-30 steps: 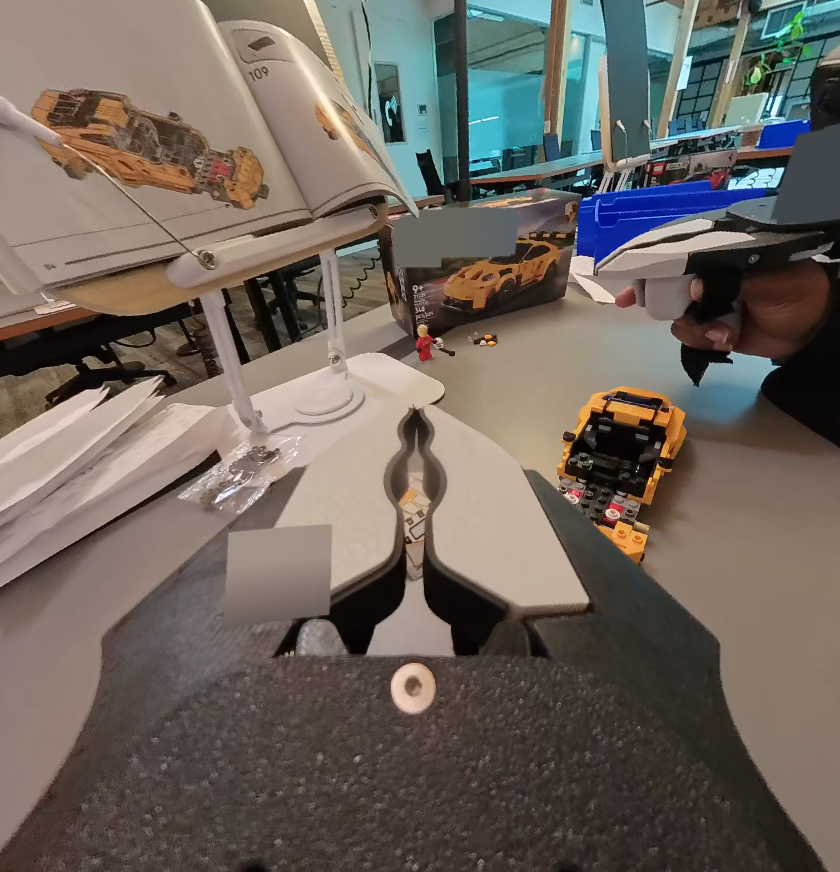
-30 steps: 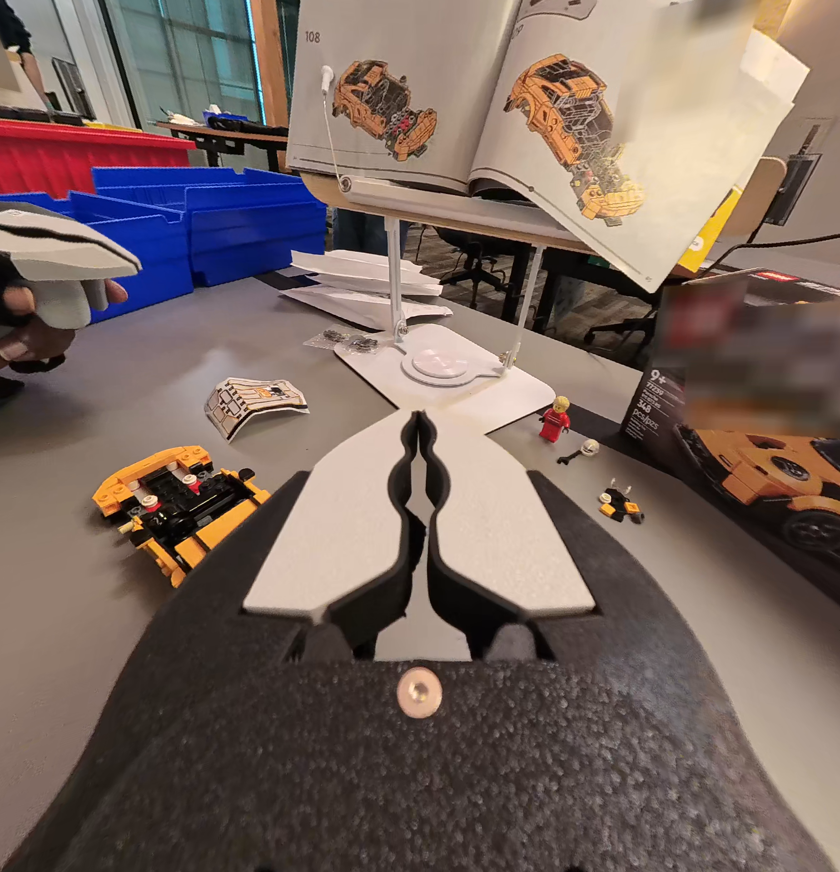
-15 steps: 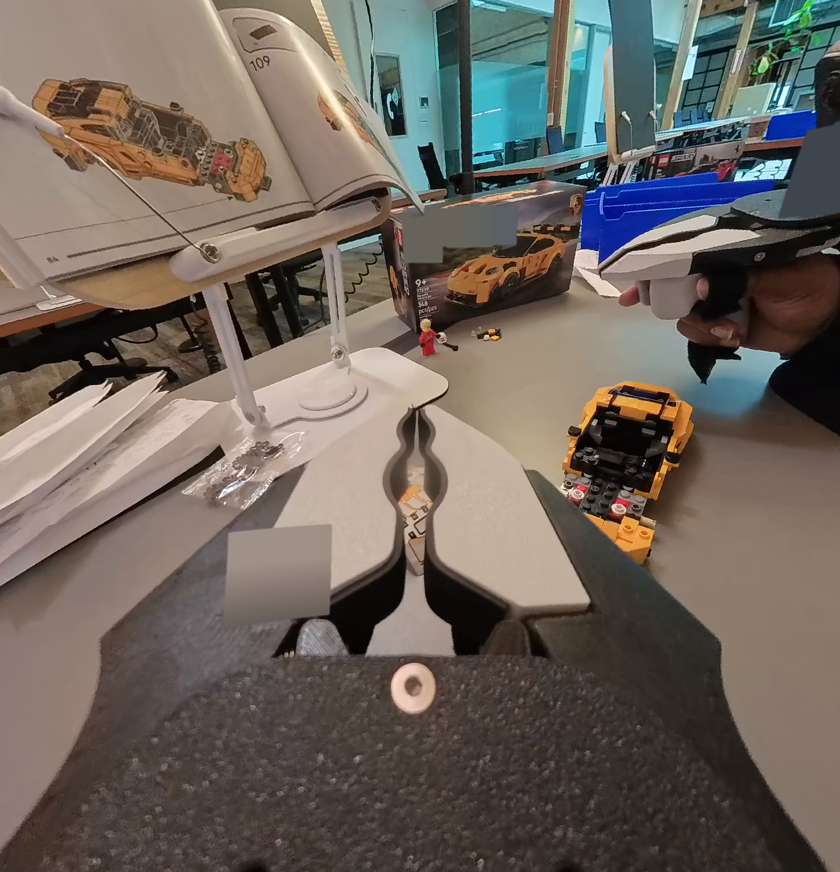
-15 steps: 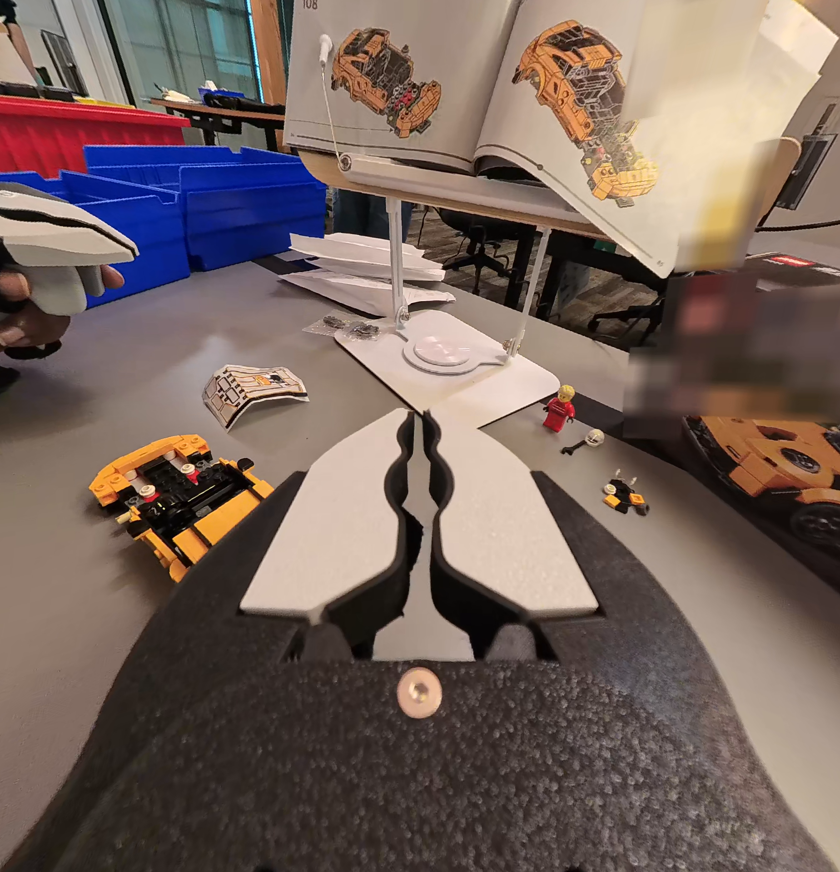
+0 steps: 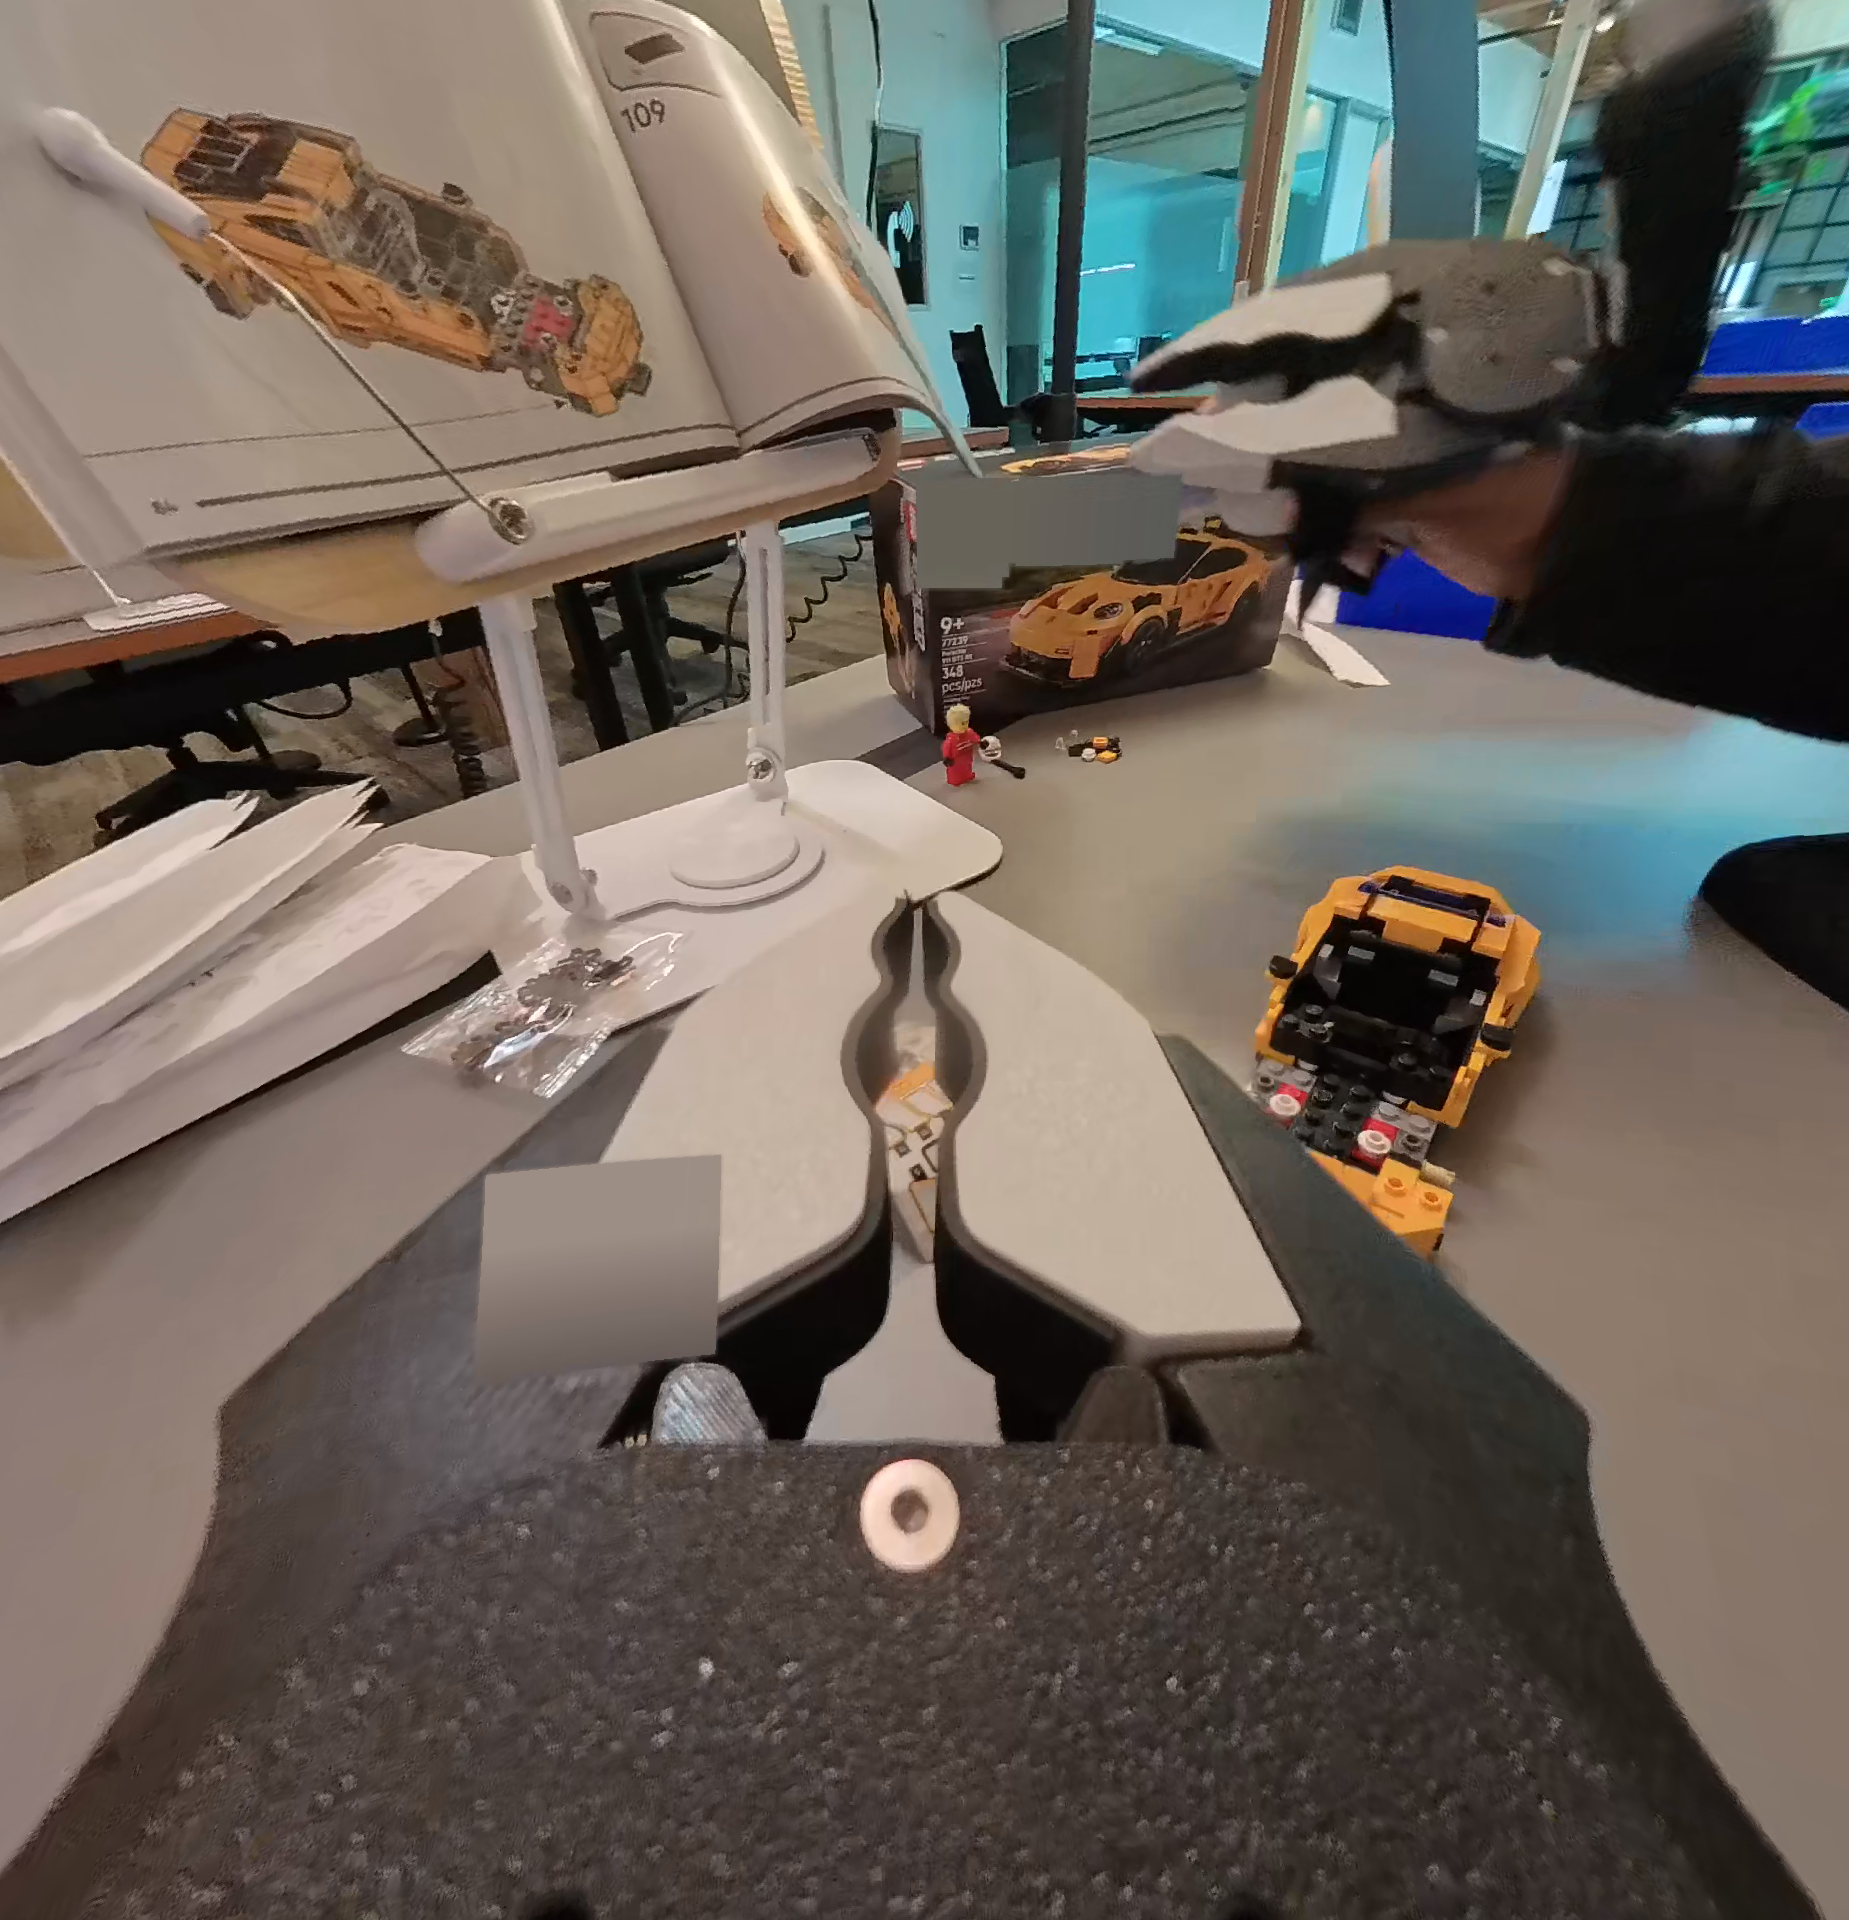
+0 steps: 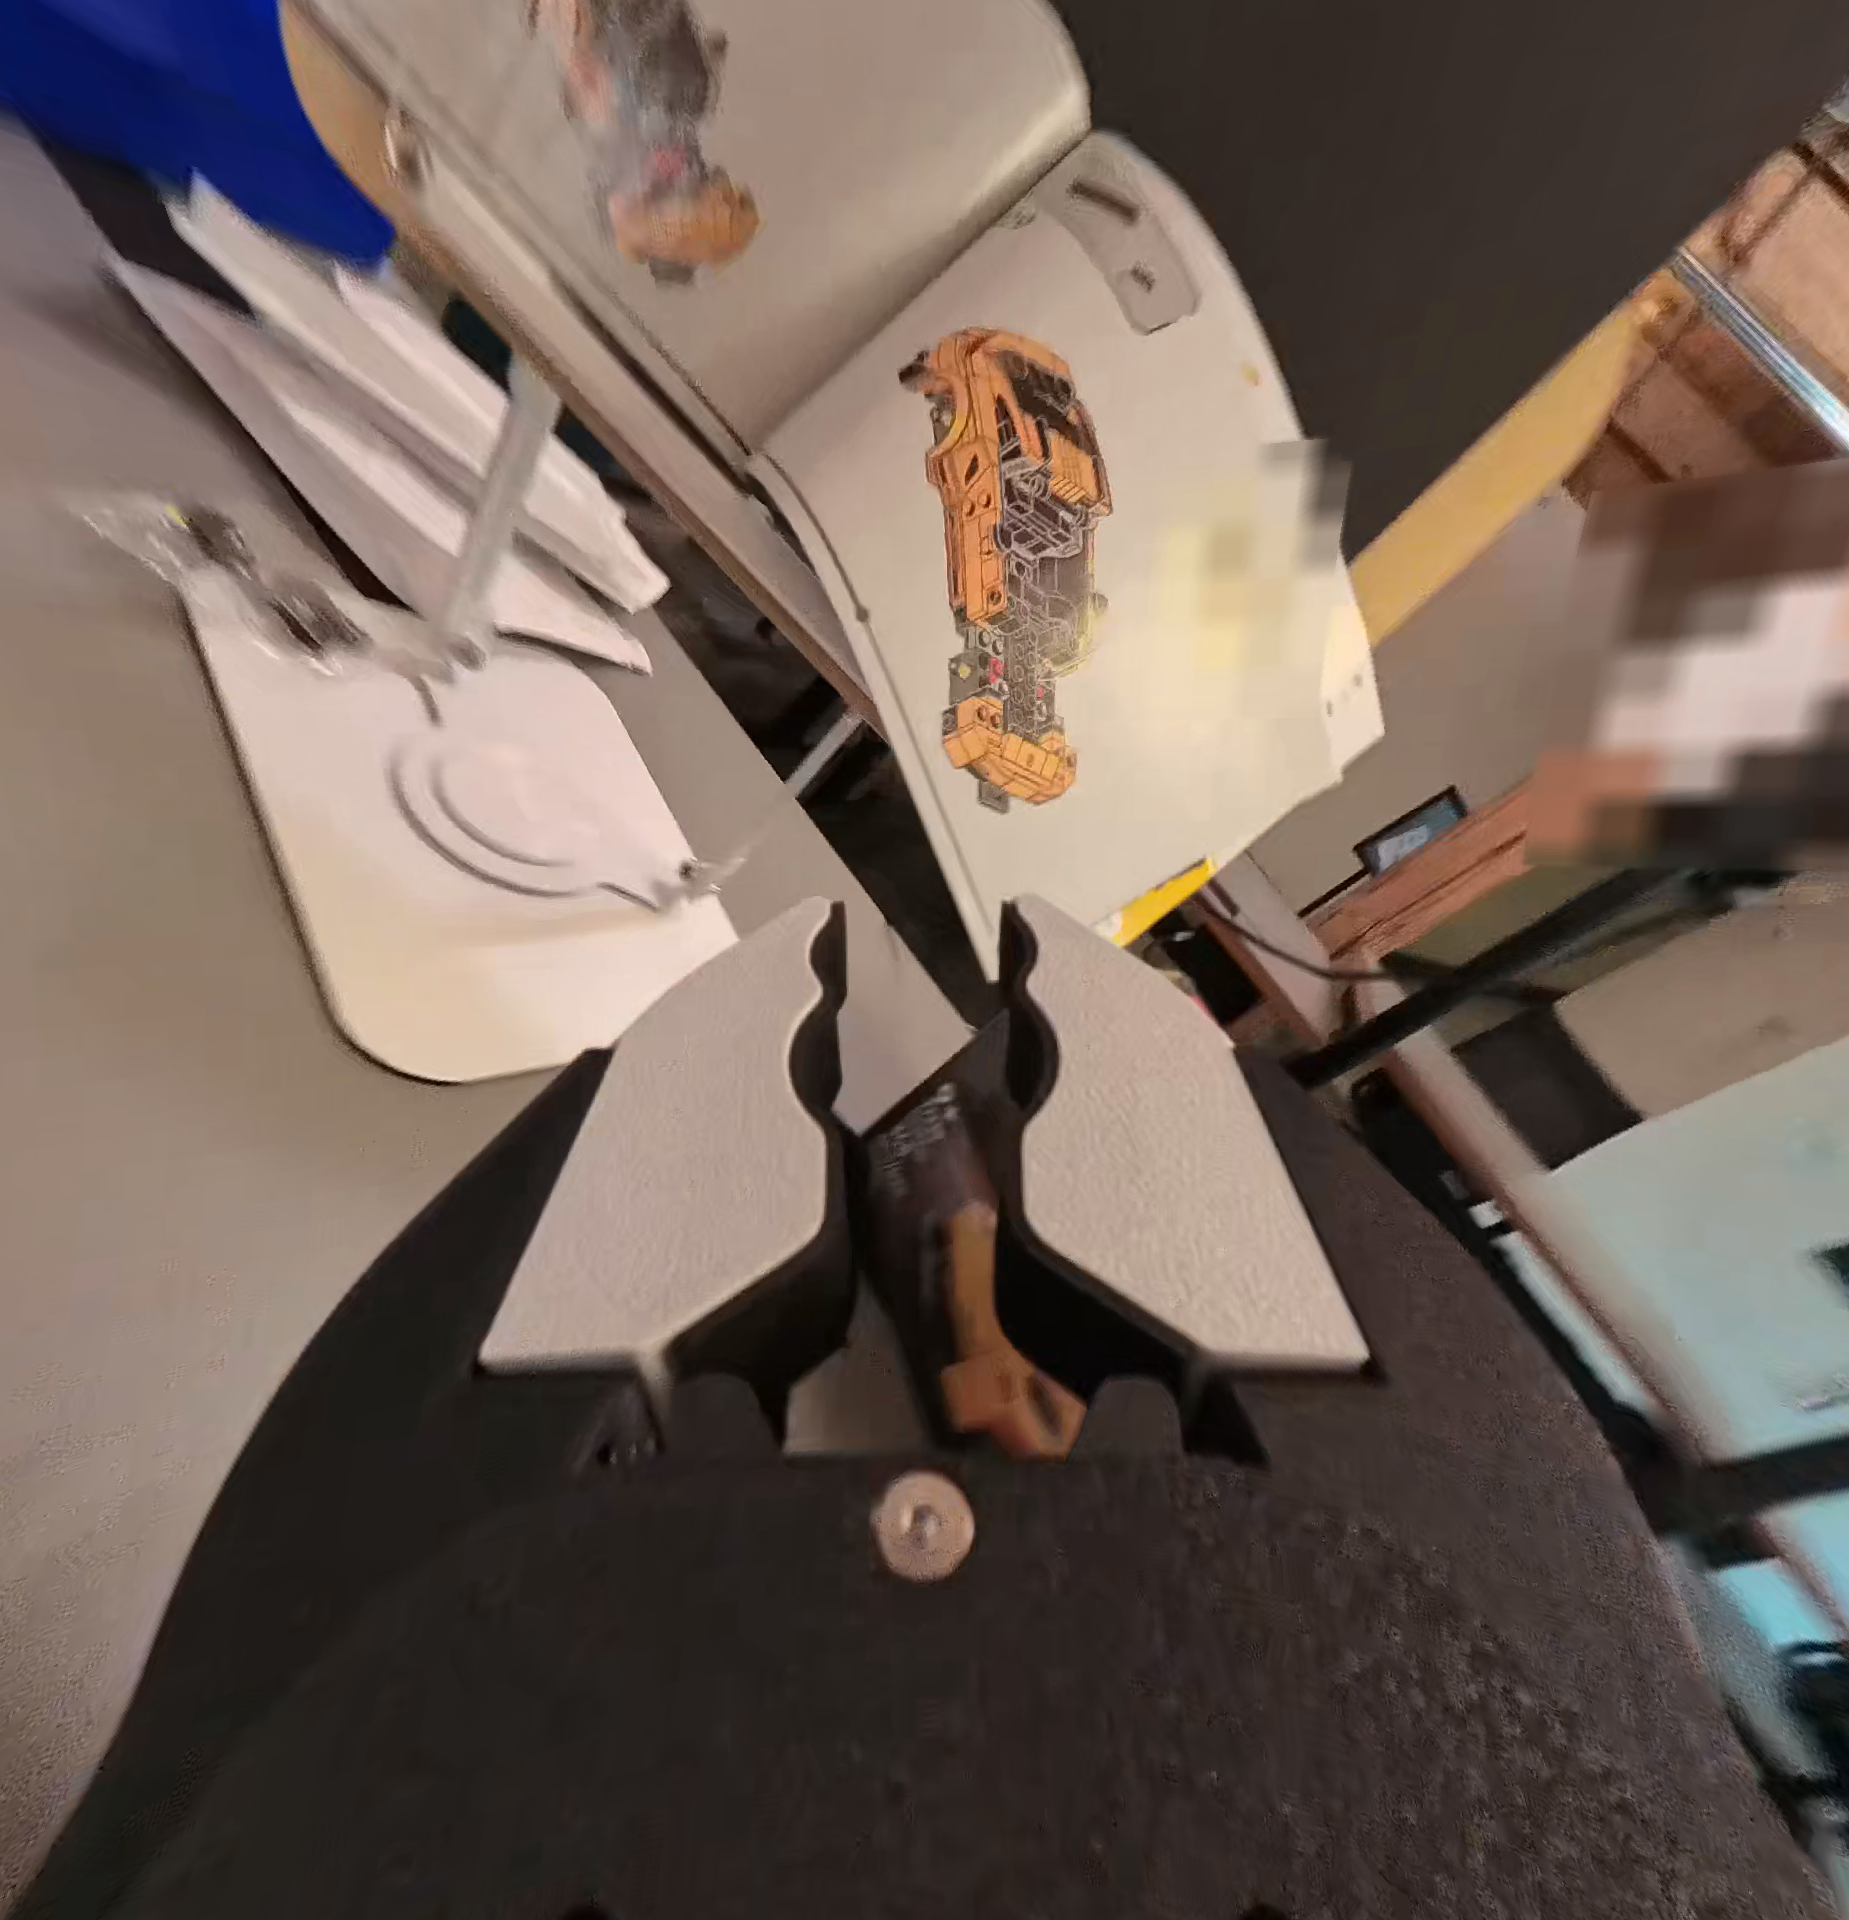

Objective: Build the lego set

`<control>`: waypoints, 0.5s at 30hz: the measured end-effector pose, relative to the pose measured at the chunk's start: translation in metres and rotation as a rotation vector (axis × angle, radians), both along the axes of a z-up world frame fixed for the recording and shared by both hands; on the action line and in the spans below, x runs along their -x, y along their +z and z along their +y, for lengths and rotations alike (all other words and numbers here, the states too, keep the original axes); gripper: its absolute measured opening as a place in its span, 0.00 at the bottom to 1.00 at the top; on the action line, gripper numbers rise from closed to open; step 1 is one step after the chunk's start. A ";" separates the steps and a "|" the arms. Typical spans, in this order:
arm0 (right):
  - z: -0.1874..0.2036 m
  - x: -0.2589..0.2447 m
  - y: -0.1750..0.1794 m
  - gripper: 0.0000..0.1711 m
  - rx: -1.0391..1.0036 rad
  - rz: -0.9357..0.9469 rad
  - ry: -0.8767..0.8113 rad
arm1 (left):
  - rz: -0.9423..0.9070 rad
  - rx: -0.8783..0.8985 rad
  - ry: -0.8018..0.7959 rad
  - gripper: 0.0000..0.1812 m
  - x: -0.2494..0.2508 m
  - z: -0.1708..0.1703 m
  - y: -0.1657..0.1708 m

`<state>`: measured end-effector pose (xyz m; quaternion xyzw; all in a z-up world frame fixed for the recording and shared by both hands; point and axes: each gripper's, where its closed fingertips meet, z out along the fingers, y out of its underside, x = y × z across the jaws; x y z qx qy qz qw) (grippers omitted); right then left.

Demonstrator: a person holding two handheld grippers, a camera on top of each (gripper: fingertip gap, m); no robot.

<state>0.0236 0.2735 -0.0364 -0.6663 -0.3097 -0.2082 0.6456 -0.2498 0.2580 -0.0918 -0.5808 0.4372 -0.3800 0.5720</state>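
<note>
The partly built orange and black Lego car [image 5: 1387, 1018] sits on the grey table to the right of my left gripper [image 5: 915, 914]. The left gripper is shut and empty, low over the table. A sticker sheet [image 5: 915, 1127] shows on the table through the gap between its fingers. The instruction manual [image 5: 380, 260] lies open on a white stand. My right gripper [image 6: 920, 920] is open and empty, raised and rolled, just in front of the manual's right page [image 6: 1055, 520]. It also shows in the left wrist view [image 5: 1143, 416], near that page's edge.
The set's box [image 5: 1086, 613] stands at the back, with a red minifigure [image 5: 959, 743] and small loose pieces [image 5: 1091, 746] in front. A clear parts bag [image 5: 546, 1008] and white paper bags [image 5: 151, 935] lie left. The stand's base [image 6: 463, 831] is ahead. The gap from one gripper's tips to the other's is roughly 30 centimeters.
The right gripper has lifted off the table, swung up toward the manual's right page, rolled and opened. The left gripper has barely moved and stays shut.
</note>
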 end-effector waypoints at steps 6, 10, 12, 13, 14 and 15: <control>0.062 -0.026 -0.016 0.15 0.064 -0.262 -0.001 | 0.020 0.000 0.019 0.01 0.003 0.005 -0.004; 0.074 -0.030 -0.029 0.13 0.073 -0.343 0.008 | 0.041 0.014 0.016 0.01 0.001 0.008 -0.010; 0.074 -0.031 -0.029 0.10 0.063 -0.352 0.016 | 0.049 0.015 0.013 0.01 0.001 0.008 -0.012; 0.073 -0.032 -0.027 0.09 0.056 -0.354 0.022 | 0.051 0.016 0.009 0.01 0.000 0.008 -0.013; 0.072 -0.032 -0.026 0.08 0.055 -0.356 0.026 | 0.055 0.018 0.004 0.02 0.000 0.008 -0.014; 0.072 -0.034 -0.025 0.07 0.057 -0.358 0.028 | 0.059 0.020 0.000 0.02 -0.001 0.007 -0.014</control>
